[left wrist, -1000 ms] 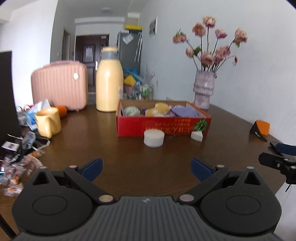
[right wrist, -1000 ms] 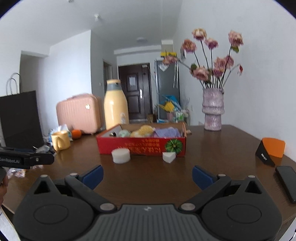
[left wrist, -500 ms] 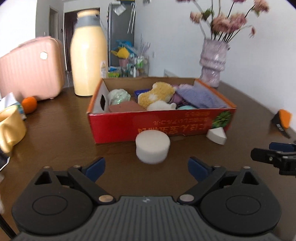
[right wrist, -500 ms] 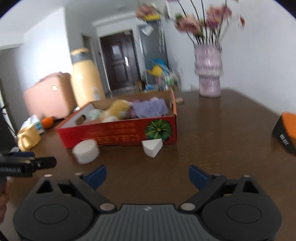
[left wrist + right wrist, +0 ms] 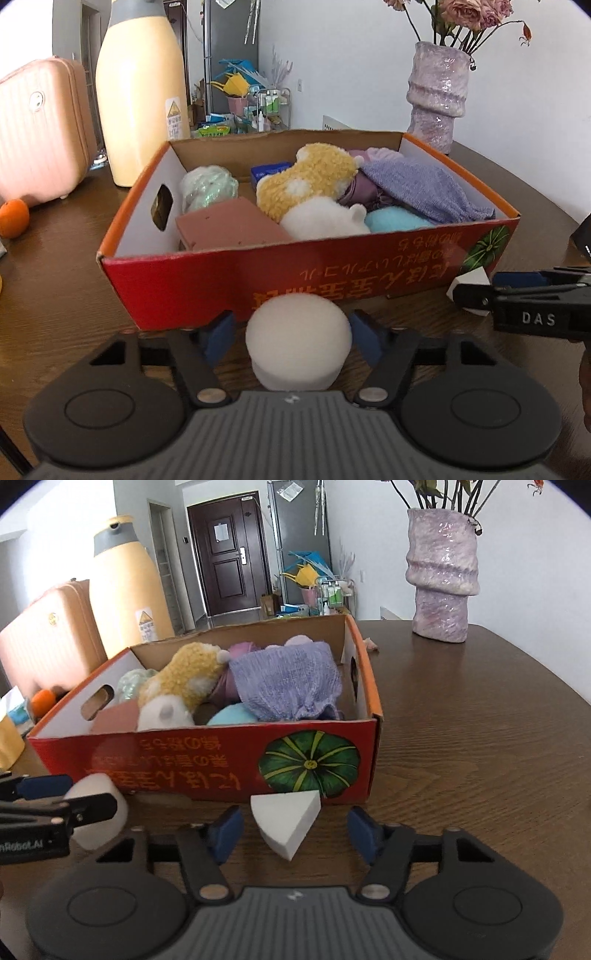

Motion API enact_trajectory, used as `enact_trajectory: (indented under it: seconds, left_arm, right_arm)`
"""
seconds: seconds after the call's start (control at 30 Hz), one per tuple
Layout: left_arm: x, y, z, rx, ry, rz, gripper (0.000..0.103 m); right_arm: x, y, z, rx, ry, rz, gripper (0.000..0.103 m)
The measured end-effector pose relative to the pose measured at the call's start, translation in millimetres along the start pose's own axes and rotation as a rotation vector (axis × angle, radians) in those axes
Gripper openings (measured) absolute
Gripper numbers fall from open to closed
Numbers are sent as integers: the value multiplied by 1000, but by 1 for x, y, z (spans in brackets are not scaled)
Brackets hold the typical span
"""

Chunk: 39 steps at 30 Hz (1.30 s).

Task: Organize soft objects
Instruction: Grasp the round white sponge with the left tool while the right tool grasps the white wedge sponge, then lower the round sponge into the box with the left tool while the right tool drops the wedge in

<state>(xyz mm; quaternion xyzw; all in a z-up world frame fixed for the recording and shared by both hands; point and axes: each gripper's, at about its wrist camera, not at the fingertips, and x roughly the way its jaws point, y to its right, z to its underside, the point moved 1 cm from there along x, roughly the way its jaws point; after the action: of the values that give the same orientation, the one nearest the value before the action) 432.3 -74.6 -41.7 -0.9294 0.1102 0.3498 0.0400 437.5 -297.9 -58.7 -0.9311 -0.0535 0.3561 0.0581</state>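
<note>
The round white sponge (image 5: 297, 334) sits on the worktop (image 5: 66, 288) against the red box (image 5: 369, 273), between the closing left gripper (image 5: 297, 338). The right gripper (image 5: 291, 827) closes around the wedge sponge (image 5: 286, 818). Both look light and squashy; side grips suit them.

Matt foam round sponge (image 5: 297, 338); printed cardboard box (image 5: 369, 273); glossy wood table (image 5: 480, 738).

The dark brown wooden counter (image 5: 480, 738) is carrying a red cardboard box (image 5: 332, 273), a round white foam puck (image 5: 297, 336), a white foam wedge (image 5: 286, 816), a mottled purple ceramic vase (image 5: 441, 579), a tall yellow jug (image 5: 142, 92), a pink ribbed case (image 5: 40, 129) and an orange fruit (image 5: 13, 218).
</note>
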Motion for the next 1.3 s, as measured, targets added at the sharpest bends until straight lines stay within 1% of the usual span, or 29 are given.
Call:
enact_trajectory:
  seconds: [0.07, 0.13, 0.23, 0.33, 0.4, 0.57, 0.7, 0.8, 0.87, 0.97, 1.1, 1.3]
  left_arm:
    - [1, -1, 1, -7, -10, 4, 58]
    - [0, -2, 1, -15, -5, 11, 57]
    - [-6, -3, 1, -20, 3, 9, 56]
    - [-24, -6, 5, -44, 18, 15, 55]
    - [-41, -8, 10, -64, 32, 18, 55]
    - [-98, -9, 22, -91, 101, 18, 55]
    - [-149, -7, 27, -93, 192, 5, 54]
    - [-188, -3, 32, -79, 265, 1, 54]
    - [-211, -1, 38, -77, 311, 0, 54]
    - [-239, 3, 48, -79, 353, -1, 55]
    - [-267, 10, 61, -68, 398, 1, 55]
    - [-296, 13, 79, -72, 448, 3, 55]
  right_arm:
    - [4, -1, 1, -5, 3, 2, 48]
    - [4, -5, 1, -19, 9, -7, 34]
    - [2, -9, 3, -38, 16, -1, 32]
    - [-9, -11, 9, -34, 24, -34, 31]
    - [-24, -14, 14, -48, 40, -42, 31]
    - [-83, -28, 29, -79, 123, -97, 31]
    - [-137, -44, 37, -128, 218, -110, 32]
    - [-175, -54, 43, -159, 288, -140, 32]
    - [-202, -65, 51, -210, 344, -142, 32]
    - [-230, -77, 63, -268, 402, -126, 32]
    - [-262, -82, 78, -279, 443, -156, 32]
    - [-285, -83, 96, -279, 475, -164, 32]
